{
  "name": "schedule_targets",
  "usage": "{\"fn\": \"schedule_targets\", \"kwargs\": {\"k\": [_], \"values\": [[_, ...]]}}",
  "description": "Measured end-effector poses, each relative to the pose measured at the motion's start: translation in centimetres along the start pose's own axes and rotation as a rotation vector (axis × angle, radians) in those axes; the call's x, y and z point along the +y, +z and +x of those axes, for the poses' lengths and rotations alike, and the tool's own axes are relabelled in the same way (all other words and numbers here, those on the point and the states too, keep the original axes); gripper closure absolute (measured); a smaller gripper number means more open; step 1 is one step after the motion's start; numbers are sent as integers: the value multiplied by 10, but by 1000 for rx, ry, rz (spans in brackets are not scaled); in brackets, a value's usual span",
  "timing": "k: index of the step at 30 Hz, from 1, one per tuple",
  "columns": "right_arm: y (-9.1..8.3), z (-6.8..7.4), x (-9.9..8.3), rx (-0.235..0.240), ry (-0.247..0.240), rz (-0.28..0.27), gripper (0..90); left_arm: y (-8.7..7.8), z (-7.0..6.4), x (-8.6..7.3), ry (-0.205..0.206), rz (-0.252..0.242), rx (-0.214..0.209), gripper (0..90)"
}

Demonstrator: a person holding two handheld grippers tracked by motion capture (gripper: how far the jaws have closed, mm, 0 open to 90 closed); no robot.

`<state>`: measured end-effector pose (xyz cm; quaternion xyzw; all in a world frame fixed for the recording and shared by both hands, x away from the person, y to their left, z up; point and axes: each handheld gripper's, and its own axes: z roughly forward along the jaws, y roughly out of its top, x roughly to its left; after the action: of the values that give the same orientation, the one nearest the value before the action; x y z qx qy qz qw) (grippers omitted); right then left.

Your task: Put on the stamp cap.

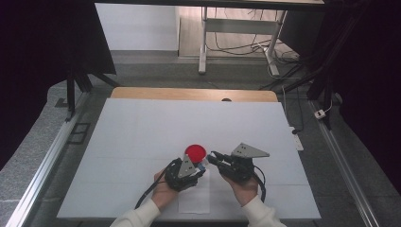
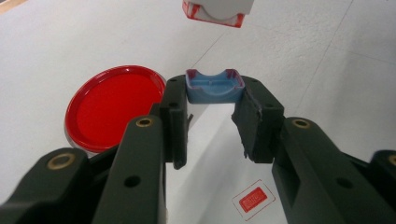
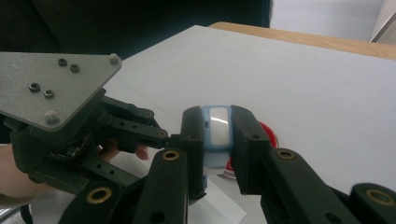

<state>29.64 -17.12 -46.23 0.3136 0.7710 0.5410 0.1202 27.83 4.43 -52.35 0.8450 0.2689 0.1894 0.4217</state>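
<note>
Low in the centre of the high view, the two grippers meet over a small blue box beside a red lid point(image 1: 195, 152) on the white table cover point(image 1: 142, 127); the left gripper point(image 2: 210, 114) has its jaws closed on the blue box base point(image 2: 214, 86), which sits at the upper middle of the left gripper view, pinched by its two short sides with the hollow facing the camera; the right gripper point(image 3: 218, 140) is clamped on the pale blue box top point(image 3: 215, 135), mid-frame in its own view, flat sides against the pads; the same part appears at the top edge of the left gripper view, a little apart from the base. The step in hand looks like separating or joining these halves; to do it well, keep the base steady and level, move the top straight along the shared axis without twisting, and hold both grips firm, since a tilt could jam the red-edged rims or flick the base out of the pads.
</note>
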Motion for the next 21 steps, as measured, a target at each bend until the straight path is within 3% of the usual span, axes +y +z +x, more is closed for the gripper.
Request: {"fn": "schedule_targets", "kwargs": {"k": [7,21], "values": [[3,-1,-3,18,59,-2,754,0,0,0,4,2,5,648],[8,3,-5,22,67,17,754,-1,1,-1,7,0,16,648]]}}
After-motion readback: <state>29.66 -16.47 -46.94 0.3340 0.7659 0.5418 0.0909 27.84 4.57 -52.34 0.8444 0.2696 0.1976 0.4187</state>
